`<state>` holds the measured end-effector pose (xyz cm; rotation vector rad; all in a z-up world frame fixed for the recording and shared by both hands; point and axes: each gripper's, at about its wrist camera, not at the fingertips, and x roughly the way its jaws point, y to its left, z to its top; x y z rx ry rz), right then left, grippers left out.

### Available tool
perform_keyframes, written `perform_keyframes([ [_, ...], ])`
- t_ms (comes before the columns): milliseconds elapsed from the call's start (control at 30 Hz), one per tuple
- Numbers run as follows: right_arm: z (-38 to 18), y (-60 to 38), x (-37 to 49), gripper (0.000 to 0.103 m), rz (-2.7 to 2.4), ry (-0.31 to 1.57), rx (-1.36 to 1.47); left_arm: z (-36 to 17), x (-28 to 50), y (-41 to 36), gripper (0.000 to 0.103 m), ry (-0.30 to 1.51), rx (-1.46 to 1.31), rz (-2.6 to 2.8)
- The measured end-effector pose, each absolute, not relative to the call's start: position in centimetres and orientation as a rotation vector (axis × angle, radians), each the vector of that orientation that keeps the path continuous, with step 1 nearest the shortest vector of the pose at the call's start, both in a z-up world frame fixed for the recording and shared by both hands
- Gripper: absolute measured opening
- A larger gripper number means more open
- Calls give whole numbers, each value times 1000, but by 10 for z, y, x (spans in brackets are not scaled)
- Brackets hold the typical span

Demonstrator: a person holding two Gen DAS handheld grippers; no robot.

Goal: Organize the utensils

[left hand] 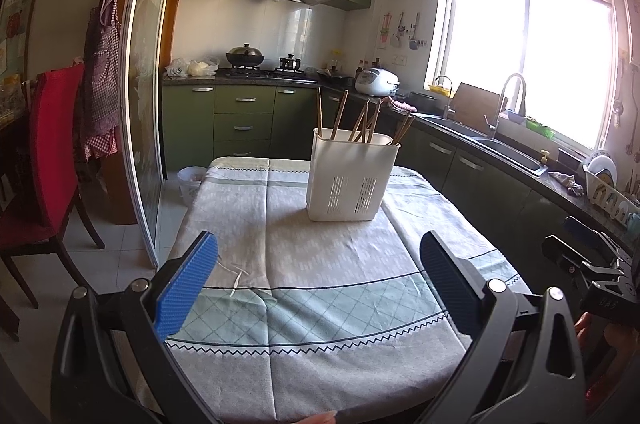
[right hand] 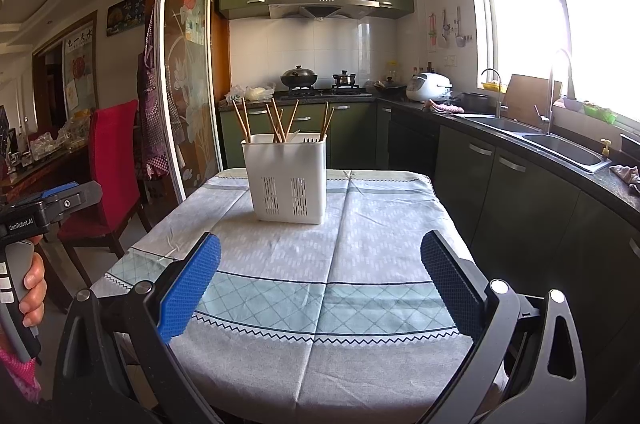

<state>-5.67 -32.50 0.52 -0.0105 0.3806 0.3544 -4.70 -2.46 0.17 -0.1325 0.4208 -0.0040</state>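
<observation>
I am holding my left gripper (left hand: 318,276) and right gripper (right hand: 320,276) low over the near end of the table (left hand: 320,364), both spread wide and gripping nothing. Farther along the patterned cloth, a white slotted holder (left hand: 350,175) is standing upright, with brown wooden chopsticks (left hand: 362,121) leaning out of its top.

A white slotted holder (left hand: 352,175) stands upright on the tablecloth, wooden chopsticks (left hand: 362,121) leaning inside, perhaps a dozen.
</observation>
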Motion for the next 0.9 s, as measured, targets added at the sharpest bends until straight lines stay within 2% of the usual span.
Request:
perform_keyframes([
  [900, 1, -326, -53, 98, 362, 389, -15, 0, -42, -30, 96, 439, -97, -25],
])
